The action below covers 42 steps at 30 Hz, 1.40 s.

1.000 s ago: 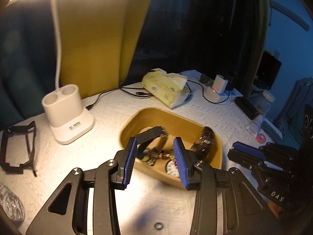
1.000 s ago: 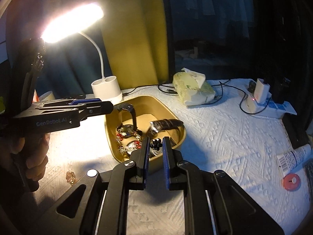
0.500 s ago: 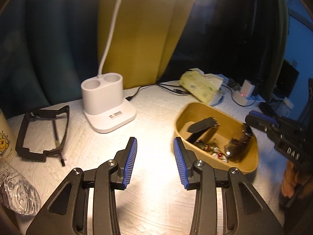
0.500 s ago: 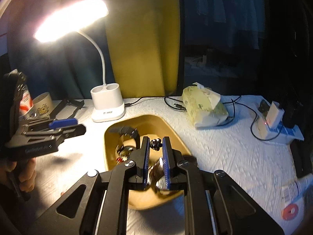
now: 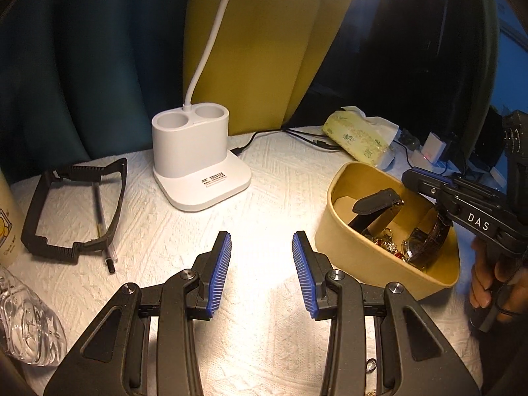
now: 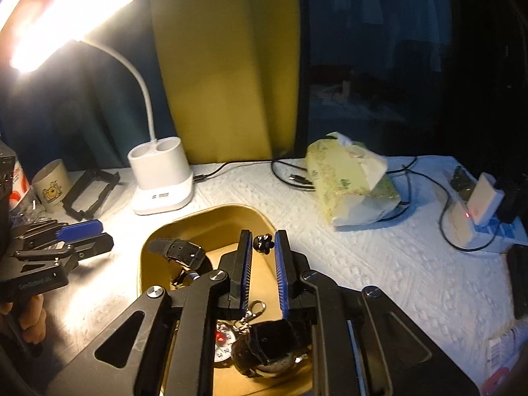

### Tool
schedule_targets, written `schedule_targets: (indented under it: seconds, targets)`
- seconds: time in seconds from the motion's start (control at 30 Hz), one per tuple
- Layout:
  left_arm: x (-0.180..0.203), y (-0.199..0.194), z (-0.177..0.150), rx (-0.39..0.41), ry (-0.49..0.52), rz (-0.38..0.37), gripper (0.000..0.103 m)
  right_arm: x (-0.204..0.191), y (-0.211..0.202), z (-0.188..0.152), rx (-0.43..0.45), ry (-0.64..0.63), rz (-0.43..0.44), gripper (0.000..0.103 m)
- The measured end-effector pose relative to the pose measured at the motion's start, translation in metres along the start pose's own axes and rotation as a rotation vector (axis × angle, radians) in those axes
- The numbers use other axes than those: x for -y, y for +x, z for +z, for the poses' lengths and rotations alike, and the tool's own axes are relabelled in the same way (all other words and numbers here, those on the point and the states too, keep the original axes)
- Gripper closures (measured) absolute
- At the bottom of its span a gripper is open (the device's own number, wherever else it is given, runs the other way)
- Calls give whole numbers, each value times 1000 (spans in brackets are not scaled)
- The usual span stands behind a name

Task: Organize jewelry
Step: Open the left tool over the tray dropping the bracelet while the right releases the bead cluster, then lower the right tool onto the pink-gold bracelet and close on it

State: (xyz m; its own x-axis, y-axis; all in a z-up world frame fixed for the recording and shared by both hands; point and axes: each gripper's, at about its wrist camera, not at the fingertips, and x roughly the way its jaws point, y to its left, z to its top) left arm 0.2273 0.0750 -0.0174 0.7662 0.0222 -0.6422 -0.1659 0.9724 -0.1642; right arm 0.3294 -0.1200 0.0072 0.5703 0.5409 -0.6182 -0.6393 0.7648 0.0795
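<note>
Above the tan tray [image 6: 148, 257], right hand-held gripper [image 6: 263, 242] pinches a black bead cluster [image 6: 262, 243]; left hand-held gripper [image 5: 261, 244] hovers spread.

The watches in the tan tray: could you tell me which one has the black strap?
The watch with the arched black strap at the tray's lamp-side end; the other watch has a brown strap.

My pads [image 5: 220, 274] ribbed blue rubber | tray [image 5: 349, 250] matt tan | tablecloth [image 5: 264, 198] embossed white cloth | lamp base [image 5: 198, 168] smooth plastic
</note>
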Motion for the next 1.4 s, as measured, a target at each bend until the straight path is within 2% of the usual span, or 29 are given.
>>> schedule_targets:
  seconds: [0.1,0.17,0.43,0.67,0.97,1.4]
  targets:
    - [1,-1,0,0,-1,-4,62,0,-2,0,4,7,-8,73]
    - [2,-5,2,7,-1,-5,62,1,-6,1,5,14,-10,70]
    - [5,-27,8,56,-4,-7,62,0,-31,-3,5,27,-39,70]
    - [10,-52,-1,80,-2,-12,62,-8,-55,-16,4,34,-55,70]
    - [4,-78,-28,73,-11,-17,62,-25,-75,-44,-29,42,-48,70]
    - [-10,-89,-68,42,-41,-15,62,-66,-70,-86,-134,27,13,70]
